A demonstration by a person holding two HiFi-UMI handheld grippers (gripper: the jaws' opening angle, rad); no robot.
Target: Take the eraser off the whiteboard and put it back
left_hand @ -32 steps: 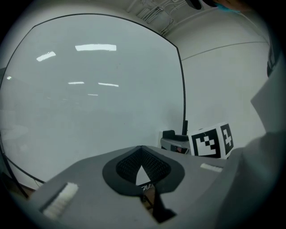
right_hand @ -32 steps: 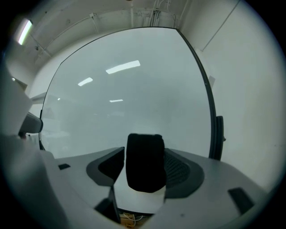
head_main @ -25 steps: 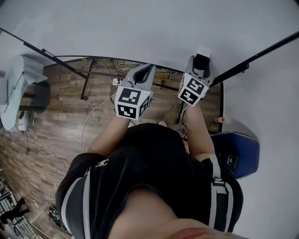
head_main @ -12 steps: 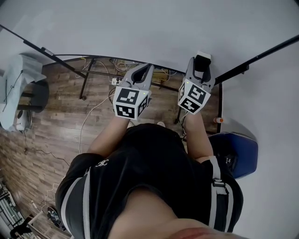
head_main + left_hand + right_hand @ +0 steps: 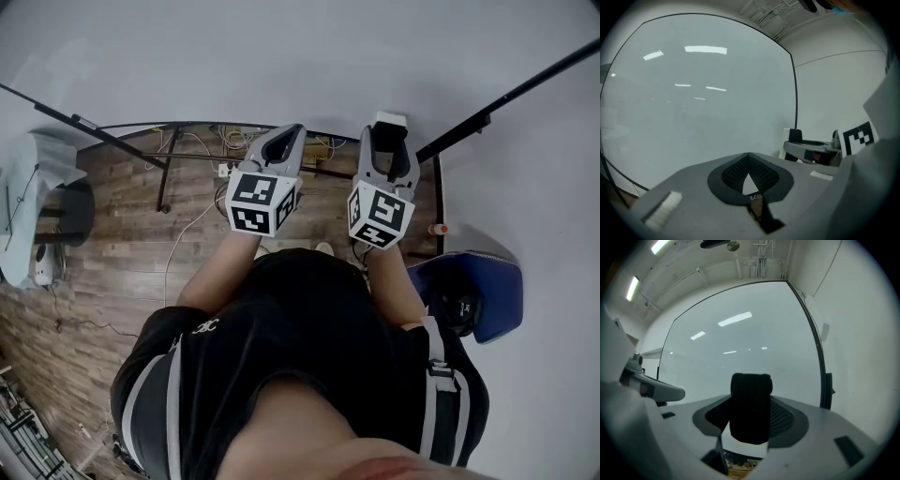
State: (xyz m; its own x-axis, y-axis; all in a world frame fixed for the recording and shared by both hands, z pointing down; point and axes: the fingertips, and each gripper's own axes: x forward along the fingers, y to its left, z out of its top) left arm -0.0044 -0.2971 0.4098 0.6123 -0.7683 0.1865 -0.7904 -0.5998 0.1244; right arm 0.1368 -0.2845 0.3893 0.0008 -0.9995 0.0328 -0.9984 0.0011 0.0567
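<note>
Now my left gripper (image 5: 291,133) hangs clenched on nothing, facing the whiteboard (image 5: 281,56). Just beside it, near the board's right edge, my right gripper (image 5: 387,141) has just been closing and grasps the eraser (image 5: 750,404). It sits nearer me than a second ago, so I judge the lift-off done. Floor cables (image 5: 202,141) and a blue chair (image 5: 492,295) block nothing.

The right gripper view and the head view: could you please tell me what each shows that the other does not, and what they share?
Only the right gripper view: the eraser's black felt face, standing between the right tongs, which have just been closing on it, and ceiling-light reflections. Only the head view: the person's black shirt, the wooden floor, a blue chair. Both: the whiteboard, the eraser, the left tongs.
</note>
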